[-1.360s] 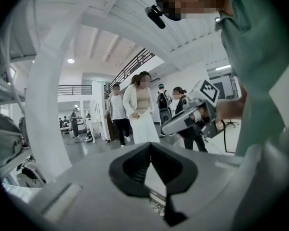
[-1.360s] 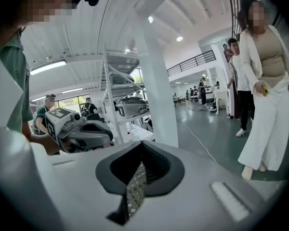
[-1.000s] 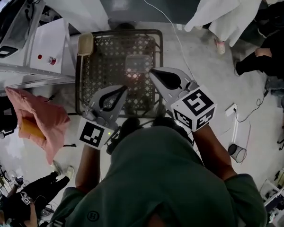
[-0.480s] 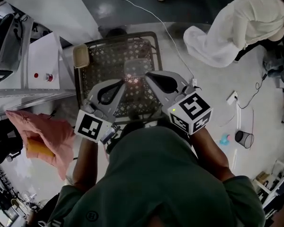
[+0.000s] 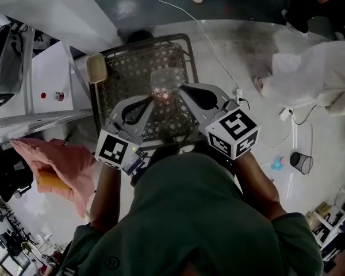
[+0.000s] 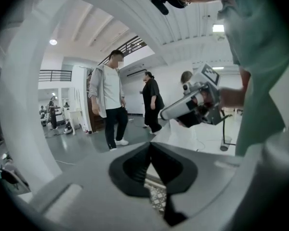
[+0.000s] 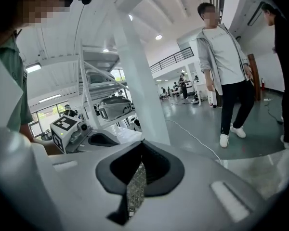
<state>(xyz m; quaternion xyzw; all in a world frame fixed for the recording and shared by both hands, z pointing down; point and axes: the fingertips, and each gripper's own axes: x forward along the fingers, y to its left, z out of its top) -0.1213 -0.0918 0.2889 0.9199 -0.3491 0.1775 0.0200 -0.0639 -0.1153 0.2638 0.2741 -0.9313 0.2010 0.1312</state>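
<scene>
Both grippers are held out side by side, above a dark wire mesh basket (image 5: 132,68) on the floor. In the head view my left gripper (image 5: 152,99) is shut with nothing in it, its tips over the basket's middle. Just to its right my right gripper (image 5: 183,87) is also shut and empty. In the left gripper view the jaws of the left gripper (image 6: 151,144) meet, with mesh (image 6: 157,197) showing below them. The right gripper (image 7: 142,141) looks the same in its own view. Each gripper view shows the other gripper: the right one (image 6: 192,105), the left one (image 7: 72,129).
A tan block (image 5: 96,68) sits on the basket's left corner. A pink cloth (image 5: 63,165) lies at the left, a white cabinet (image 5: 49,85) behind it. A white column (image 7: 139,90) stands close. A cable (image 5: 213,39) crosses the floor. People (image 7: 226,66) walk nearby; one in white (image 5: 316,79) is at the right.
Both grippers stay shut and in much the same place over the basket. The person in white has moved off to the right, and another person now walks past ahead.
</scene>
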